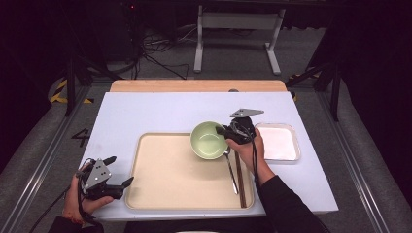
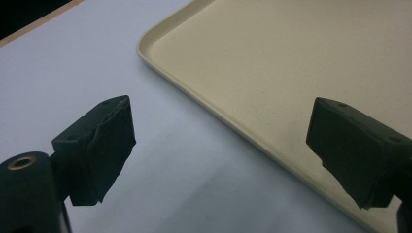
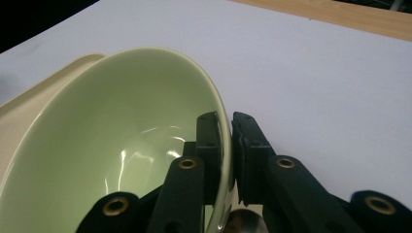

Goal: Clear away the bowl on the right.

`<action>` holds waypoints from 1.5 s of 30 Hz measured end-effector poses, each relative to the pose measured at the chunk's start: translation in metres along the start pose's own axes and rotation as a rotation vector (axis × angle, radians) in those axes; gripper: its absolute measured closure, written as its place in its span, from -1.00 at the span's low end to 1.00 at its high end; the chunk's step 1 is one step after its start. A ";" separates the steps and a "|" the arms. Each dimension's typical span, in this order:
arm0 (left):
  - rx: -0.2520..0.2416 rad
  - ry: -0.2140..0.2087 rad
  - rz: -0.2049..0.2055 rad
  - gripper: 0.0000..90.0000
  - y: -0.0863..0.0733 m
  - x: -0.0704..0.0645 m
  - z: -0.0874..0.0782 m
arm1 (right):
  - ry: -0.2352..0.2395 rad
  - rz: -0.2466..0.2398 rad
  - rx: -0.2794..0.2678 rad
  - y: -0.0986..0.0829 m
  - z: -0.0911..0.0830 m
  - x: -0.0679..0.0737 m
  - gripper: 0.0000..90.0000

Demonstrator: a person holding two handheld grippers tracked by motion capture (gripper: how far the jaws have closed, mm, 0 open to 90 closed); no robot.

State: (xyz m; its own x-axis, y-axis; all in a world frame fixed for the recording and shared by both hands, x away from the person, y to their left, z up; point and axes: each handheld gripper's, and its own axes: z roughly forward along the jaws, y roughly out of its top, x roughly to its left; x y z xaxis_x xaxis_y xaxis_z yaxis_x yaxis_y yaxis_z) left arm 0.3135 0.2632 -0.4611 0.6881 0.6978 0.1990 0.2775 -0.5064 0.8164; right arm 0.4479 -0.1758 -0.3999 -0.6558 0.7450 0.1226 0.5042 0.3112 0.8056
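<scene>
A light green bowl (image 1: 208, 140) hangs over the far right part of the cream tray (image 1: 165, 174). My right gripper (image 1: 224, 131) is shut on its right rim. In the right gripper view the two jaws pinch the rim of the green bowl (image 3: 121, 145) from inside and outside, right gripper (image 3: 225, 145). My left gripper (image 1: 121, 171) rests at the front left of the table, open, its jaws pointing at the tray's left edge. In the left gripper view the left gripper (image 2: 218, 155) holds nothing, and the tray rim (image 2: 194, 92) runs between its jaws.
A metal spoon (image 1: 230, 167) and dark chopsticks (image 1: 239, 178) lie along the right side of the tray. A white rectangular dish (image 1: 277, 141) sits to the right of the tray. The table (image 1: 160, 109) is pale blue with a wooden strip at its far edge.
</scene>
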 end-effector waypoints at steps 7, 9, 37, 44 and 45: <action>0.000 0.000 0.001 -0.75 -0.001 0.000 -0.001 | 0.020 -0.012 0.049 0.001 0.029 0.006 0.83; -0.002 0.002 -0.002 -0.75 -0.002 0.000 -0.002 | 0.022 -0.008 0.050 0.002 0.036 0.004 0.84; 0.011 0.006 -0.009 -0.75 -0.002 -0.002 -0.002 | -0.050 -0.132 0.058 0.007 0.051 0.000 0.66; 0.007 0.009 -0.005 -0.74 -0.002 -0.003 -0.003 | -0.057 -0.126 0.021 0.011 0.040 0.000 0.55; 0.009 0.006 -0.005 -0.74 -0.002 -0.002 -0.003 | -0.053 -0.125 0.016 0.012 0.038 0.000 0.53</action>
State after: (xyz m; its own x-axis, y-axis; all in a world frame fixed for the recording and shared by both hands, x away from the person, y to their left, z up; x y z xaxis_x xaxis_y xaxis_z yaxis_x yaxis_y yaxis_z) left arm 0.3096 0.2647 -0.4616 0.6826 0.7032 0.1987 0.2867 -0.5078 0.8123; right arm 0.4754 -0.1501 -0.4120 -0.6836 0.7298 -0.0099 0.4292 0.4129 0.8033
